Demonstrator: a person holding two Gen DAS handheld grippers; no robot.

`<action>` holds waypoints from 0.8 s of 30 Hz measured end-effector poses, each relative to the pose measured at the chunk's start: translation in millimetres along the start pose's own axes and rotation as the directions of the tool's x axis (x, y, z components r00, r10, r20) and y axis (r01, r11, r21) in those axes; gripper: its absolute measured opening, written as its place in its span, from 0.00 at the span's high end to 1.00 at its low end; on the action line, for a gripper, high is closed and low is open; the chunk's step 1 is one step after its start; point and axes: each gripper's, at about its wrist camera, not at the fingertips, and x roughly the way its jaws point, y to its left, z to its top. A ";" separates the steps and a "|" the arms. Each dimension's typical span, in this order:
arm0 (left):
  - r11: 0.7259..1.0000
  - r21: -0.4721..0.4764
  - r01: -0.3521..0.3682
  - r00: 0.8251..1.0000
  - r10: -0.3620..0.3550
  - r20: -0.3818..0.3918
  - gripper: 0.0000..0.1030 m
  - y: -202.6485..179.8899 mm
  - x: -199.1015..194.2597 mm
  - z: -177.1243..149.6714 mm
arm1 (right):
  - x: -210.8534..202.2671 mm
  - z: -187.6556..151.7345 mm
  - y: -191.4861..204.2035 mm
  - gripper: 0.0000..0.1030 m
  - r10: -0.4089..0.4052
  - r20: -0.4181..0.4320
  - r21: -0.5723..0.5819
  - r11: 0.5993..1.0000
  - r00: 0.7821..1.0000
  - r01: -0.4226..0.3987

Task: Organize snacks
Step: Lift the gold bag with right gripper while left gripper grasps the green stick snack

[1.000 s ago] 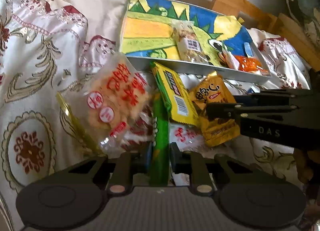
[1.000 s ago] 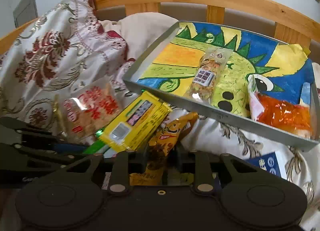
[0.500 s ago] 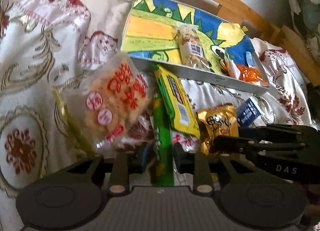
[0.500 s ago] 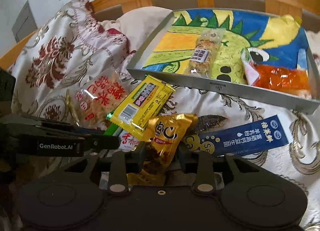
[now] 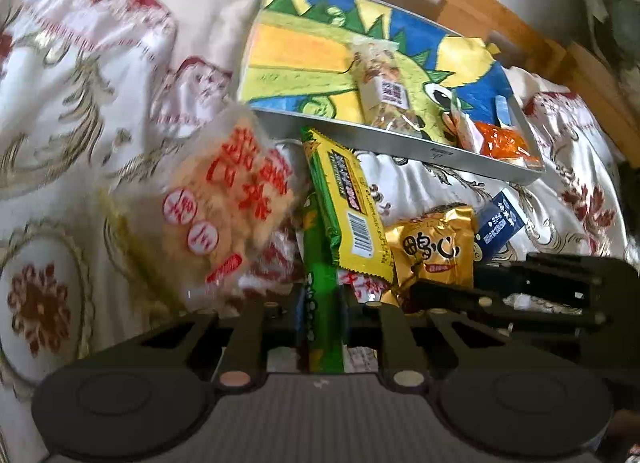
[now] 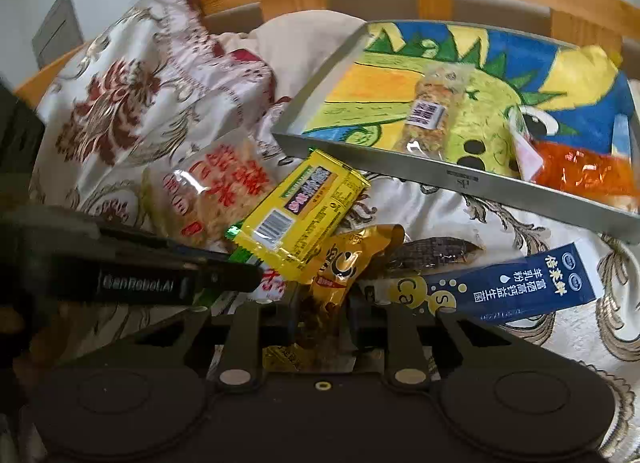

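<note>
Left tongs [image 5: 322, 299] have just closed on the green stick pack [image 5: 320, 287], right tongs [image 6: 322, 303] on the gold pouch [image 6: 340, 267] — both light, crinkly, slippery; pinching the sealed ends seems safest.

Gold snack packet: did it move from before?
Yes. The gold snack packet slid away from the tray, toward the camera.

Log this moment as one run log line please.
left gripper: shut on green stick pack | right gripper: shut on gold snack bag | tray: two snacks inside
</note>
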 end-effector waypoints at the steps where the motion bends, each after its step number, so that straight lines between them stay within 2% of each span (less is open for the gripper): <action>1: 1.000 -0.017 0.002 1.000 -0.002 -0.010 0.82 0.5 -0.8 -0.7 | -2.6 -1.8 2.9 0.76 -0.008 0.004 -0.024 1.000 1.000 0.008; 7: 0.995 -0.103 0.017 0.998 -0.024 -0.066 0.83 2.9 -13.8 -14.2 | -22.2 -16.9 12.5 0.78 -0.022 0.029 -0.097 0.995 0.999 0.025; 13: 0.982 -0.183 0.050 0.990 -0.072 -0.119 0.83 3.6 -25.6 -33.7 | -43.3 -31.6 11.8 0.81 -0.005 0.046 -0.080 0.997 0.999 0.009; 24: 0.967 -0.245 0.069 0.994 -0.086 -0.060 0.83 -11.0 -51.6 -60.9 | -86.0 -57.9 6.2 0.81 -0.018 0.116 -0.084 0.996 0.993 0.028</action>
